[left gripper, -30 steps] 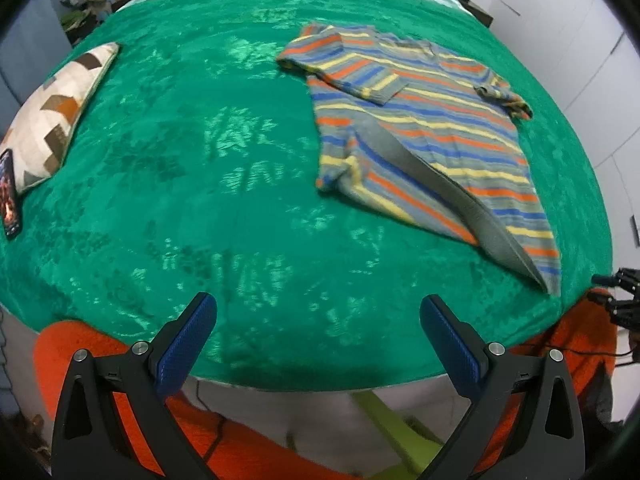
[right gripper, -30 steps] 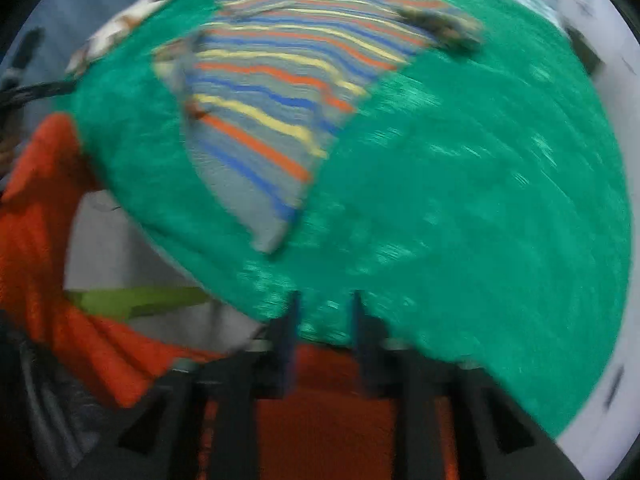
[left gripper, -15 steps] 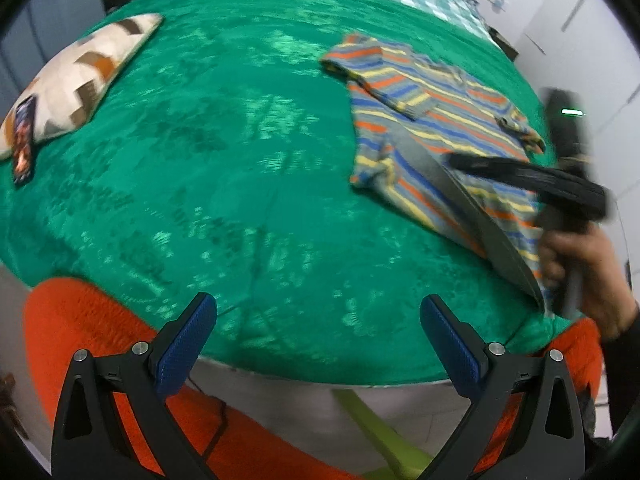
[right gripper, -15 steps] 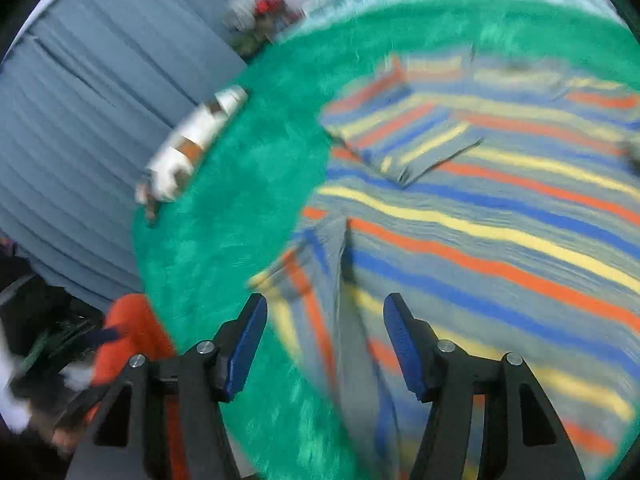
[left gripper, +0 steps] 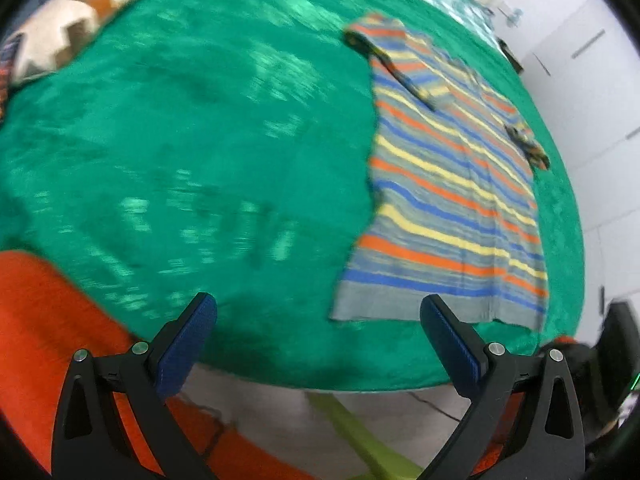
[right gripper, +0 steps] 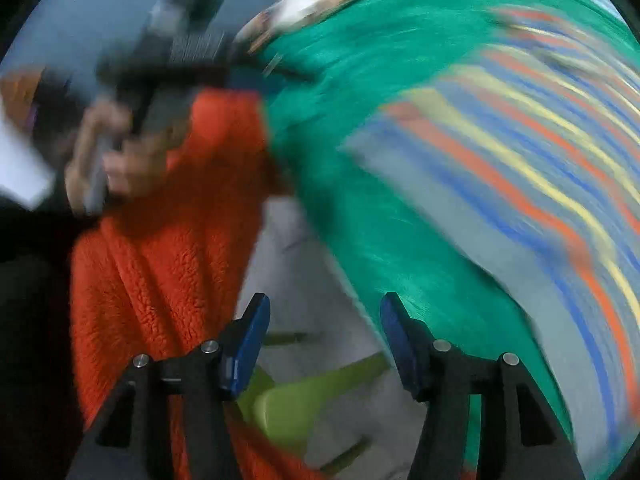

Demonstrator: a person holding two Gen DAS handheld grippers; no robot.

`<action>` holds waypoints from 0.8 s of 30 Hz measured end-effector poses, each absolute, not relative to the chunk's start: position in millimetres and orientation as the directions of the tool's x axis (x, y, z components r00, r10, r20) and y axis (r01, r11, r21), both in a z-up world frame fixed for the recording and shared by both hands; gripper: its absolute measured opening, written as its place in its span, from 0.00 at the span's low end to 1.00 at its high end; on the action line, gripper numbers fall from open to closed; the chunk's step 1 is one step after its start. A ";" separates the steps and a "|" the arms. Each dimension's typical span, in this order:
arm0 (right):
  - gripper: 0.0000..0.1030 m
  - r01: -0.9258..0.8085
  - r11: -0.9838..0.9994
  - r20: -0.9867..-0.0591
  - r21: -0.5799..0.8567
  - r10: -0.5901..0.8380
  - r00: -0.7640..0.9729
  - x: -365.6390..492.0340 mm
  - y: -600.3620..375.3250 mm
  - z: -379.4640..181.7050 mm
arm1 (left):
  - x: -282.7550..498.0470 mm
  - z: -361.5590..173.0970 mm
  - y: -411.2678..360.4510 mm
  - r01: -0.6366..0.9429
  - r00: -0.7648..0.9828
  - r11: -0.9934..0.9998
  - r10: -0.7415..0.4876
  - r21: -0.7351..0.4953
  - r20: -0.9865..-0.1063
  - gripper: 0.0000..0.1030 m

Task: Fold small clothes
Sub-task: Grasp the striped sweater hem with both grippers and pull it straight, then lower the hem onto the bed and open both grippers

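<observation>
A small striped shirt [left gripper: 452,184], grey with orange, yellow and blue bands, lies spread flat on the green blanket [left gripper: 192,152], its grey hem toward me. My left gripper [left gripper: 316,320] is open and empty, just short of the hem's left corner at the bed's near edge. My right gripper [right gripper: 324,320] is open and empty, held off the bed's edge; in its blurred view the shirt [right gripper: 520,184] lies to the right. The other hand-held gripper [right gripper: 160,64] shows at upper left there.
A patterned pillow [left gripper: 80,28] lies at the bed's far left. An orange fleece blanket [left gripper: 60,300] hangs over the near left edge and also shows in the right wrist view [right gripper: 160,240]. A lime-green object [right gripper: 304,392] sits below the bed. White cupboards [left gripper: 592,100] stand to the right.
The shirt's folded-over lower part is now spread out flat with the hem straight. My right gripper has opened and drawn back off the shirt past the bed edge. The left view has shifted closer.
</observation>
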State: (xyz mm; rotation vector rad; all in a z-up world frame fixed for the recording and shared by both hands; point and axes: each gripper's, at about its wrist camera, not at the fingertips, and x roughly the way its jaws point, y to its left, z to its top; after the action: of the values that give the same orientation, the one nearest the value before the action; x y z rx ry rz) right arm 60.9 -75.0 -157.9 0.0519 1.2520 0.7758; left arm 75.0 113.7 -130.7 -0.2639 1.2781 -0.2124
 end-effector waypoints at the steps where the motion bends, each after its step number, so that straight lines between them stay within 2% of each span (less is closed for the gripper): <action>1: 0.56 -0.378 0.809 -0.816 0.450 0.545 0.194 57.1 -116.9 -146.9 | 76.5 -134.4 108.3 0.025 0.270 0.952 -0.299 -0.304 -0.915 0.99; 4: 0.56 -0.015 0.874 -0.794 0.486 0.449 0.410 44.2 -227.5 -132.5 | 81.4 -152.4 80.4 0.116 0.270 0.966 -0.255 -0.231 -0.929 0.96; 5: 0.57 0.142 0.867 -0.808 0.477 0.370 0.458 30.2 -271.2 -134.9 | 82.2 -156.2 75.5 0.133 0.271 0.966 -0.250 -0.221 -0.930 0.90; 6: 0.58 0.197 0.865 -0.823 0.462 0.335 0.459 27.9 -284.9 -136.0 | 84.4 -162.7 68.8 0.155 0.265 0.966 -0.241 -0.205 -0.934 0.79; 9: 0.58 0.247 0.885 -0.874 0.394 0.278 0.399 18.7 -308.1 -148.4 | 89.8 -175.3 53.1 0.213 0.247 0.964 -0.210 -0.159 -0.946 0.74; 12: 0.58 0.225 0.852 -0.848 0.473 0.371 0.379 26.8 -302.3 -164.1 | 89.4 -173.4 44.2 0.243 0.284 0.961 -0.202 -0.133 -0.938 0.72; 13: 0.56 0.238 0.843 -0.851 0.482 0.386 0.357 36.3 -295.5 -177.6 | 90.0 -173.3 43.0 0.243 0.285 0.961 -0.202 -0.133 -0.937 0.69; 14: 0.48 0.251 0.843 -0.859 0.475 0.383 0.339 40.2 -296.9 -190.6 | 90.4 -173.4 42.3 0.242 0.285 0.961 -0.201 -0.132 -0.937 0.52; 15: 0.38 0.262 0.844 -0.867 0.468 0.381 0.321 49.3 -295.4 -201.4 | 91.7 -173.9 41.2 0.241 0.277 0.962 -0.198 -0.131 -0.940 0.21; 16: 0.12 0.271 0.839 -0.867 0.472 0.387 0.313 49.8 -299.4 -208.2 | 93.8 -175.8 40.5 0.243 0.247 0.959 -0.206 -0.145 -0.947 0.03; 17: 0.05 0.284 0.829 -0.862 0.482 0.391 0.323 48.6 -299.1 -209.9 | 94.1 -174.7 42.7 0.237 0.230 0.957 -0.223 -0.168 -0.947 0.04; 22: 0.05 0.258 0.871 -0.877 0.418 0.313 0.364 27.1 -302.0 -162.4 | 83.6 -143.3 57.9 0.232 0.233 0.943 -0.291 -0.237 -0.928 0.03; 24: 0.05 0.254 0.876 -0.882 0.409 0.309 0.355 23.6 -299.3 -152.5 | 80.9 -137.3 58.1 0.240 0.231 0.944 -0.282 -0.226 -0.931 0.03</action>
State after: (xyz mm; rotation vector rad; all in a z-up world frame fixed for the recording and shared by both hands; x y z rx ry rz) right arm 23.6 -299.3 -152.5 0.5349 1.2248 0.0376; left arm 80.9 58.1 -137.3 -0.0379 1.2884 -0.3592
